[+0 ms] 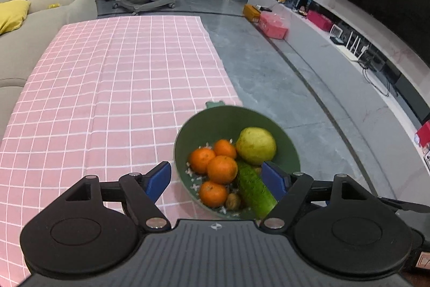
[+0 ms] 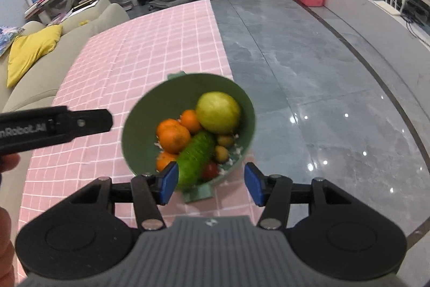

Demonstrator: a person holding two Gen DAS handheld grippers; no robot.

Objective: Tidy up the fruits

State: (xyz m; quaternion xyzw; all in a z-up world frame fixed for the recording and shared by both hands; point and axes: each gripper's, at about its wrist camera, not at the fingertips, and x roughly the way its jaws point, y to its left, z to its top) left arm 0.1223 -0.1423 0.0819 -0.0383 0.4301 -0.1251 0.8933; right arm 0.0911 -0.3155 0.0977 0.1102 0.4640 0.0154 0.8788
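Note:
A green bowl [image 1: 231, 120] stands on the pink checked tablecloth [image 1: 107, 88] near the table's right edge. In it lie several oranges [image 1: 221, 169], a yellow-green pear [image 1: 255, 145], a cucumber [image 1: 255, 190] and small brown fruits [image 1: 232, 201]. My left gripper [image 1: 216, 179] hovers over the bowl's near side, open, its blue pads touching nothing. In the right wrist view the same bowl [image 2: 139, 120] also shows a small red fruit [image 2: 210, 170]. My right gripper [image 2: 211, 182] is open above the bowl's near rim and its handle tab [image 2: 200, 192], gripping nothing.
The table edge runs just right of the bowl, with grey tiled floor [image 2: 309, 88] beyond. A beige sofa [image 1: 16, 53] with a yellow cushion borders the table's left side. A black bar of the other hand-held tool [image 2: 53, 125] and a hand [image 2: 8, 160] reach in from the left.

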